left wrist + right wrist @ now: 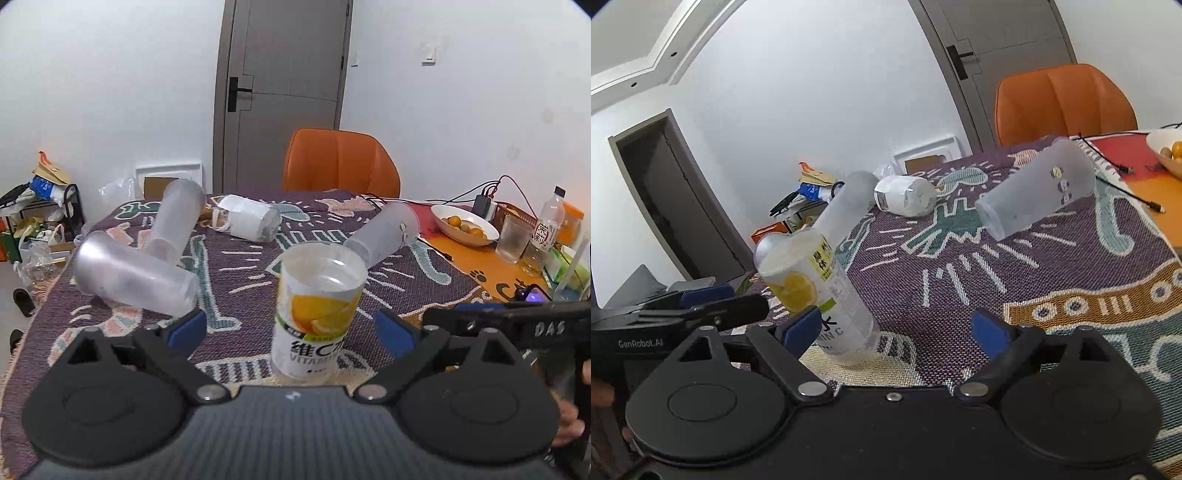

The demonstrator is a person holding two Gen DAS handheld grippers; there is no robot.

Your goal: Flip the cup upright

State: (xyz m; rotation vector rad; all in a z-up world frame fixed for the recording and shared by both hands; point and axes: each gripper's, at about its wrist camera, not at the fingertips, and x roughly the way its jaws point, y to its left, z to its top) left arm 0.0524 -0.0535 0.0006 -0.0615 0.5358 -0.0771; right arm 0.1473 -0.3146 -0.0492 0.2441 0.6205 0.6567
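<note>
A clear plastic cup with an orange-slice label (316,314) stands upright, mouth up, on the patterned cloth. My left gripper (290,332) is open, its blue pads on either side of the cup and apart from it. In the right wrist view the same cup (820,291) stands at the left, just beside the left blue pad. My right gripper (897,326) is open and empty. Three frosted cups lie on their sides: one near left (133,275), one behind it (177,221), one at the right (388,232). A white cup (251,218) lies farther back.
The cloth-covered table (388,288) has an orange chair (340,162) behind it. At the right stand a bowl of oranges (463,223), a glass (513,238), a bottle (550,221) and cables. The right gripper's body (517,321) shows close at the right.
</note>
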